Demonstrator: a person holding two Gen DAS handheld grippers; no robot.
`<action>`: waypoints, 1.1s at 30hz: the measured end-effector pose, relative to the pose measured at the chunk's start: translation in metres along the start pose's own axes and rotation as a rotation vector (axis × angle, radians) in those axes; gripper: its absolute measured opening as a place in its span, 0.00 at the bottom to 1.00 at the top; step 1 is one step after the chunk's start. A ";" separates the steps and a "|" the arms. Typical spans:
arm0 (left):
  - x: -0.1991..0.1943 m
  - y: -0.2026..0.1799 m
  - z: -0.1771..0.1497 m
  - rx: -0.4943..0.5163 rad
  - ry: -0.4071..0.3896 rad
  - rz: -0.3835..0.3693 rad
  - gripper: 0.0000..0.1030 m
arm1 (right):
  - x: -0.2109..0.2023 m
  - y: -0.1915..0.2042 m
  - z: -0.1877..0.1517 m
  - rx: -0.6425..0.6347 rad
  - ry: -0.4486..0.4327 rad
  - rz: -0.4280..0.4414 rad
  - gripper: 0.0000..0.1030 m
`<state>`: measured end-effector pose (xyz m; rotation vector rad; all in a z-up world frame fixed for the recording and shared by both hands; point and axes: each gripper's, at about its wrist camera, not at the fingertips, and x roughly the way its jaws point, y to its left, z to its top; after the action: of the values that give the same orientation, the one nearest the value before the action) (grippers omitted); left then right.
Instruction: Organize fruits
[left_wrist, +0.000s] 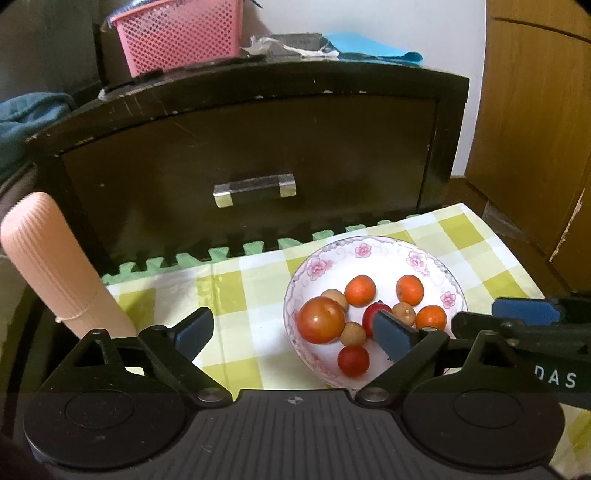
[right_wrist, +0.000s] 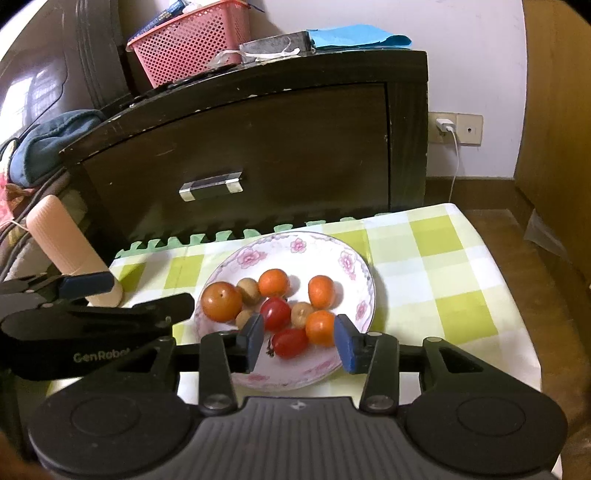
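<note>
A white plate (left_wrist: 369, 245) with a pink flower rim lies on the green checked cloth. It holds a large orange-red tomato (left_wrist: 321, 320), three small oranges, tan longans and two red cherry tomatoes. My left gripper (left_wrist: 293, 334) is open wide and low over the plate's left half. Its right finger hides part of one cherry tomato (left_wrist: 369, 317). In the right wrist view the plate (right_wrist: 280, 238) sits just ahead. My right gripper (right_wrist: 300, 342) is open over its near edge. Between its pads lie a cherry tomato (right_wrist: 290, 342) and a small orange (right_wrist: 320, 326).
A dark wooden cabinet with a metal drawer handle (left_wrist: 255, 190) stands right behind the cloth, with a pink basket (left_wrist: 181, 33) on top. A pink ribbed cylinder (left_wrist: 55, 269) leans at the left. A wooden wardrobe (left_wrist: 535, 129) stands to the right.
</note>
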<state>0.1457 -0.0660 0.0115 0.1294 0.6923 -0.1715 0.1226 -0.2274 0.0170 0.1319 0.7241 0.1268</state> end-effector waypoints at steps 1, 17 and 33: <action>-0.002 -0.001 -0.001 0.003 -0.006 0.015 0.99 | -0.002 0.001 -0.002 -0.001 -0.001 -0.002 0.39; -0.030 -0.002 -0.022 -0.029 -0.011 0.002 1.00 | -0.036 0.006 -0.022 0.016 -0.023 0.015 0.40; -0.067 -0.003 -0.055 -0.070 -0.006 0.015 1.00 | -0.069 0.019 -0.056 0.033 -0.020 0.039 0.40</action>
<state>0.0601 -0.0518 0.0130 0.0669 0.6904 -0.1330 0.0326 -0.2154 0.0236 0.1786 0.7039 0.1506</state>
